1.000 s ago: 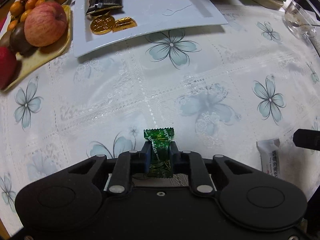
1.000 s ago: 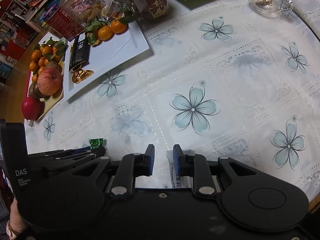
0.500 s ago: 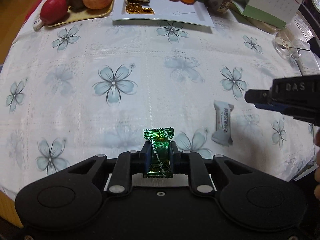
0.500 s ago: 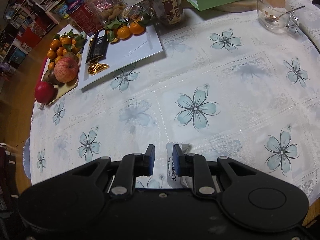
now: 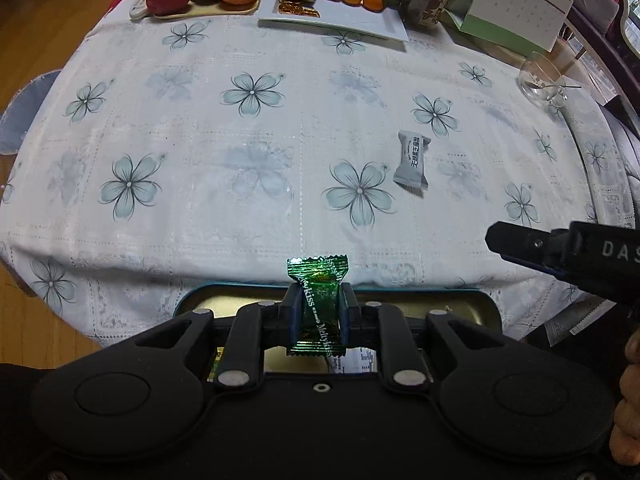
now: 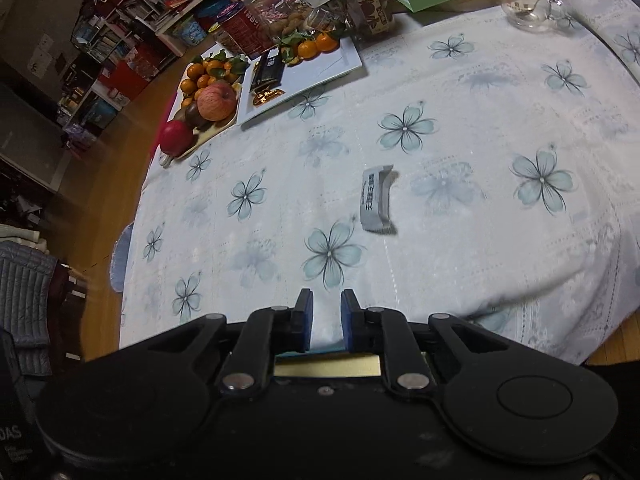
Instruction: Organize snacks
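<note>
Left claw (image 5: 318,312) is pinching a green candy (image 5: 318,300) over an open tin (image 5: 460,304) at the bench's near edge.

The candy is standing upright between the blue pads, above the tin's gold interior, where other wrappers are showing under the claw. The right claw (image 6: 326,320) is hovering with its fingers spread and nothing between them, also at the near edge above the tin (image 6: 328,368). A white candy (image 5: 412,160) is lying alone on the flowered bench (image 5: 248,152), toward its right side. A white plate (image 5: 360,24) of snacks and a fruit tray (image 5: 200,10) are sitting along the far edge.
</note>
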The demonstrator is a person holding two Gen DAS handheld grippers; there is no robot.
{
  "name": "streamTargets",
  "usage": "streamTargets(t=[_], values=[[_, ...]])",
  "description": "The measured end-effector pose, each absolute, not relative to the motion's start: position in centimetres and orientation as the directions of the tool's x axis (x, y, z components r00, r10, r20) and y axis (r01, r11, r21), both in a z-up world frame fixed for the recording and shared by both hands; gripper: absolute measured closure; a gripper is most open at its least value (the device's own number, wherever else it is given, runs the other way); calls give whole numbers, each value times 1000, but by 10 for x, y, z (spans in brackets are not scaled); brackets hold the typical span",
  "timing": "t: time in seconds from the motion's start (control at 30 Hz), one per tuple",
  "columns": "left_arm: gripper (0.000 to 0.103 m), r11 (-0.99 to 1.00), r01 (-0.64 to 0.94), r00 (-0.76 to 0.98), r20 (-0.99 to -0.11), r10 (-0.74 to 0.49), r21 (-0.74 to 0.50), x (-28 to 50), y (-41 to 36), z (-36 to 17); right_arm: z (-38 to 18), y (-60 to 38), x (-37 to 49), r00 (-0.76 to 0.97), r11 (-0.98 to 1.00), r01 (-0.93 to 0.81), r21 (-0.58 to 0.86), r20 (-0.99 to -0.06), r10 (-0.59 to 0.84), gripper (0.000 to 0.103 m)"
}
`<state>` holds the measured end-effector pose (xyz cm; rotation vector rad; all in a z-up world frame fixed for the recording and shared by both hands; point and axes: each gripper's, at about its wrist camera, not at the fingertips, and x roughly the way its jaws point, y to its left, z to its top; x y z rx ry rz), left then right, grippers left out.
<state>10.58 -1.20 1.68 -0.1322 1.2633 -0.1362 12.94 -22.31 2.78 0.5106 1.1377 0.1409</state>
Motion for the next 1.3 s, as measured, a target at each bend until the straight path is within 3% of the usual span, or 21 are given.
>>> streamTargets(t=[0.1, 0.2, 0.33, 0.63, 0.8, 0.9, 1.0, 1.13, 1.3], values=[[79, 982, 13, 310, -933, -182, -187, 108, -7, 16, 32, -223, 126, 451, 898, 161, 409, -840, 301, 81], [79, 984, 4, 323, -931, -172, -181, 120, -4, 15, 30, -229, 151, 448, 898, 220, 382, -857, 254, 48], [79, 989, 2, 345, -929, -137, -145, 149, 0, 9, 13, -234, 199, 413, 880, 283, 381, -877, 247, 49], [79, 994, 6, 341, -934, -105, -110, 208, 11, -18, -37, -201, 284, 318, 936, 274, 220, -939, 128, 49], [79, 987, -28, 270, -952, -143, -156, 219, 18, -37, -68, -190, 302, 240, 939, 306, 160, -967, 86, 50], [79, 982, -25, 249, -952, -177, -189, 220, 16, -38, -83, -182, 307, 203, 945, 305, 122, -977, 60, 58], [79, 980, -8, 259, -947, -188, -197, 220, 12, -33, -92, -175, 306, 181, 954, 293, 64, -983, 10, 81], [79, 979, -6, 274, -942, -196, -205, 217, 15, -28, -85, -174, 298, 213, 960, 277, 43, -977, -18, 83], [79, 981, -23, 321, -931, -176, -193, 201, 24, -17, -47, -181, 271, 305, 960, 246, 131, -951, 52, 83]])
